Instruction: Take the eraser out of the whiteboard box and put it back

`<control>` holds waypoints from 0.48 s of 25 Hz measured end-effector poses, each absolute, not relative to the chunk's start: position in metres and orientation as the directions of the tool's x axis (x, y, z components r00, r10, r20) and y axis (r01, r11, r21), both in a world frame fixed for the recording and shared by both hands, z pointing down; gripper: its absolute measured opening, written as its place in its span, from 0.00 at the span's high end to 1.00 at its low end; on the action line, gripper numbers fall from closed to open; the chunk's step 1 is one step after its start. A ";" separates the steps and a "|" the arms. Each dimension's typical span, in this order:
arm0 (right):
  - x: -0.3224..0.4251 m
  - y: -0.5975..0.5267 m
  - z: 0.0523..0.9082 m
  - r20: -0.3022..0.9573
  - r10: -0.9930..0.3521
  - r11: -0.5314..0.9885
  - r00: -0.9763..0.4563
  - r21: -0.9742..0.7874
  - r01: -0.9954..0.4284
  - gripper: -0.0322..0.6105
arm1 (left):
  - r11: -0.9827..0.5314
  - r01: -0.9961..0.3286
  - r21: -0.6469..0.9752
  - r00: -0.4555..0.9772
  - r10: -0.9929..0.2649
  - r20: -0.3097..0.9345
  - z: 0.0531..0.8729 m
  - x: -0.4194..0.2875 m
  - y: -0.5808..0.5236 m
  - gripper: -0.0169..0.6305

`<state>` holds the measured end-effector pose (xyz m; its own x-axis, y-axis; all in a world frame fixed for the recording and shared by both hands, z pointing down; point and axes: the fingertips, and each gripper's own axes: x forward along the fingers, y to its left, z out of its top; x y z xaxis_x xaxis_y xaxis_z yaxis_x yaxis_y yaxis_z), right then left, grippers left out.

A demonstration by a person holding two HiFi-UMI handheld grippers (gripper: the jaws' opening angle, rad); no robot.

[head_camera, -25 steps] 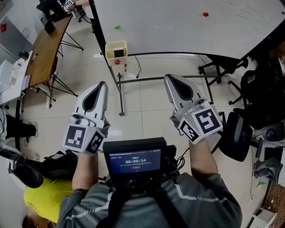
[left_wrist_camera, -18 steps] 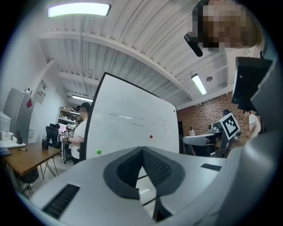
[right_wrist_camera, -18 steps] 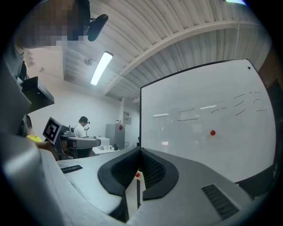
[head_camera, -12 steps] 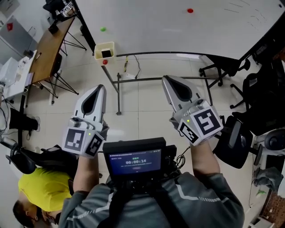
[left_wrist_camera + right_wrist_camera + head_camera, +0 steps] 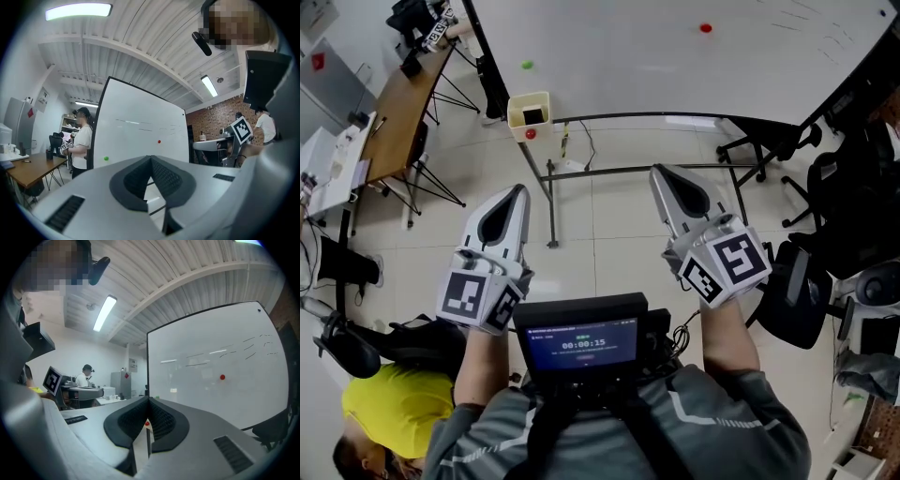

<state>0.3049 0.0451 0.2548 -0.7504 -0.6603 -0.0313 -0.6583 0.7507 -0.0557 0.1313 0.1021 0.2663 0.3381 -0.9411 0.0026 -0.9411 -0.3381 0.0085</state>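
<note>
The cream whiteboard box point(image 5: 530, 110) hangs at the left end of the whiteboard point(image 5: 675, 56), with the dark eraser point(image 5: 532, 116) showing inside it. Both grippers are held level over the floor, well short of the board. My left gripper point(image 5: 516, 192) is shut and holds nothing; its pads meet at the tips point(image 5: 150, 159). My right gripper point(image 5: 660, 174) is also shut and empty, pads touching point(image 5: 148, 401). The box lies ahead of the left gripper and a little to its right. In both gripper views the whiteboard point(image 5: 220, 371) fills the background.
A red magnet point(image 5: 705, 28) and a green magnet point(image 5: 526, 65) stick to the board. The board's metal stand point(image 5: 551, 202) runs between the grippers. A wooden desk point(image 5: 394, 117) stands left, office chairs point(image 5: 797, 291) right. A person in yellow point(image 5: 389, 403) crouches at lower left; another person point(image 5: 82, 138) stands by the board.
Both grippers have been carried level across the room, still shut and empty. In the head view the box and board have drifted slightly left, and the crouching person has shifted.
</note>
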 end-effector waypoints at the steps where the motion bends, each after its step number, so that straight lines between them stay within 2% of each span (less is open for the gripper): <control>1: 0.301 0.046 0.255 -0.030 -0.661 0.750 -0.750 -0.059 -0.658 0.91 | -0.339 -0.941 0.013 0.340 -0.941 0.004 0.267 0.128 0.103 0.93; 12: 0.285 0.060 0.251 -0.034 -0.660 0.751 -0.751 -0.065 -0.657 0.91 | -0.340 -0.940 0.009 0.340 -0.940 -0.015 0.262 0.113 0.116 0.93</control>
<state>0.2852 0.0599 0.2514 -0.7506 -0.6599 -0.0338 -0.6573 0.7509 -0.0648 0.1126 0.1163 0.2624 0.3395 -0.9405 -0.0147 -0.9405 -0.3397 0.0091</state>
